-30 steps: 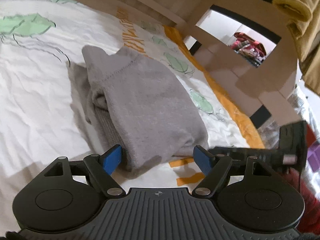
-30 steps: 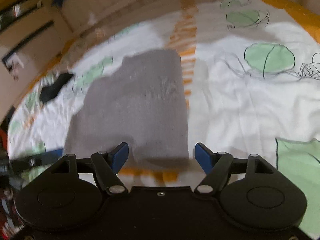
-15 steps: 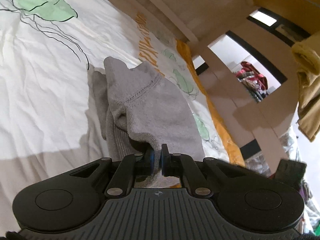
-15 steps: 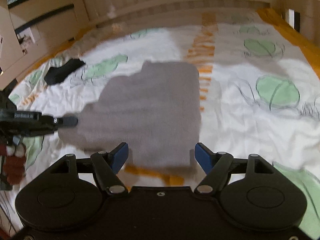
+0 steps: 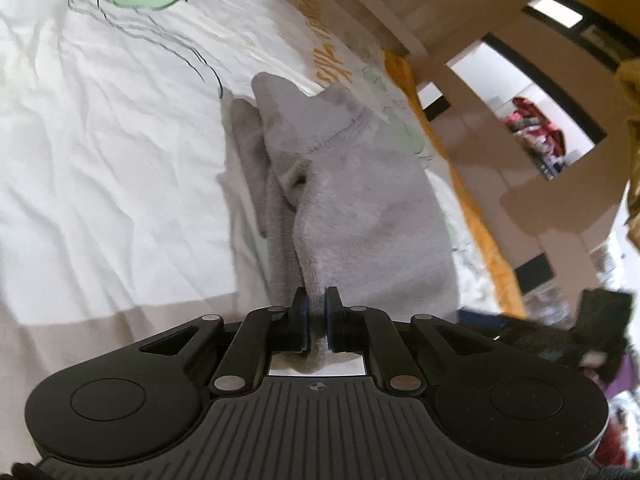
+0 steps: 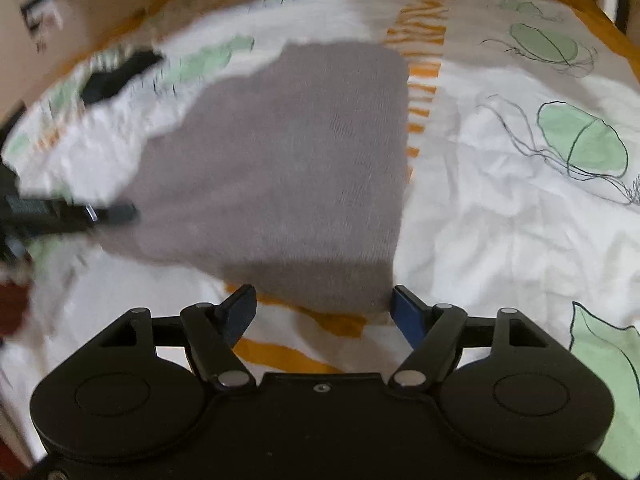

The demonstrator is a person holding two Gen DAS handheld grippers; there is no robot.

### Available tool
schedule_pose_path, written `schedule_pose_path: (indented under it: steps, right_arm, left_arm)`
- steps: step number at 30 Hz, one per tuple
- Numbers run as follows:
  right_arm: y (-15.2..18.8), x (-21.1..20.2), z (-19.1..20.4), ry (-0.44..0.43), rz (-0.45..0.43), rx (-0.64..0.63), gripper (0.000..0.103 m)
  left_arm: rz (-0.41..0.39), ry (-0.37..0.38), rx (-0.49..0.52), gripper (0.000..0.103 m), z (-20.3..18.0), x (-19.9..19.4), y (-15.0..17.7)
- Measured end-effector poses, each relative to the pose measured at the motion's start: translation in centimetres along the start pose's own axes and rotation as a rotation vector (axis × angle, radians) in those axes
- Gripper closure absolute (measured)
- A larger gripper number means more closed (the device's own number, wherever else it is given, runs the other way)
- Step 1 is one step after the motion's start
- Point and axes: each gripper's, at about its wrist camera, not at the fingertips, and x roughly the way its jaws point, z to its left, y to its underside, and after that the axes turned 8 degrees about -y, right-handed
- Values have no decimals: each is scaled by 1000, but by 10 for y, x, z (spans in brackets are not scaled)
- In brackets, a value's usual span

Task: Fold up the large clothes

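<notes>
Grey knit, soft and thick: the folded garment (image 5: 360,216) lies on the bed's printed sheet (image 5: 100,168), and in the left wrist view the left gripper (image 5: 315,322) has its jaws nearly together, pinching the garment's near corner, though they are just easing apart with cloth between the pads. It looks limp and fairly light, with bulky layers, so I judge it will sag and slide apart unless taken at a corner through all the layers. Beyond the garment runs the bed's wooden rail (image 5: 360,12); past that, shelving with bright clutter, well clear. In the right wrist view the right gripper (image 6: 324,312) holds its jaws wide and grips nothing, the garment's (image 6: 296,160) nearest corner lying just between the blue pads (image 6: 408,316). A black item (image 6: 116,76) lies on the sheet beyond the garment's far-left edge, too blurred to name; nothing blocks the fold.
</notes>
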Motion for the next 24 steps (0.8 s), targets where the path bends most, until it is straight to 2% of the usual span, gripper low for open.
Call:
schedule_pose_path:
  steps: [4, 8, 11, 12, 13, 16, 19, 22, 24]
  right_arm:
    - [-15, -17, -1, -49, -136, 58, 25]
    - [-32, -5, 12, 26, -210, -3, 25]
    - [-35, 2, 22, 57, -245, -48, 24]
    - [-34, 2, 27, 62, -258, -63, 22]
    - [-33, 1, 30, 67, -272, -78, 17]
    - [-30, -5, 42, 89, -308, -119, 9]
    - [-25, -15, 51, 97, -330, -119, 1]
    - [-21, -24, 57, 100, -347, -100, 1]
    - [-17, -29, 60, 105, -345, -83, 1]
  left_arm:
    - [-23, -30, 15, 92, 0, -6, 0]
    - [-73, -85, 48, 84, -8, -19, 2]
    - [-158, -159, 99, 74, -19, -36, 5]
    - [-190, -184, 113, 68, -25, -43, 6]
    - [-212, -203, 124, 57, -31, -47, 8]
    - [-275, -255, 165, 39, -54, -58, 12]
    - [-313, -317, 211, 34, -78, -65, 16]
    - [-321, -414, 246, 33, -100, -69, 20]
    - [-325, -507, 255, 33, -111, -72, 22]
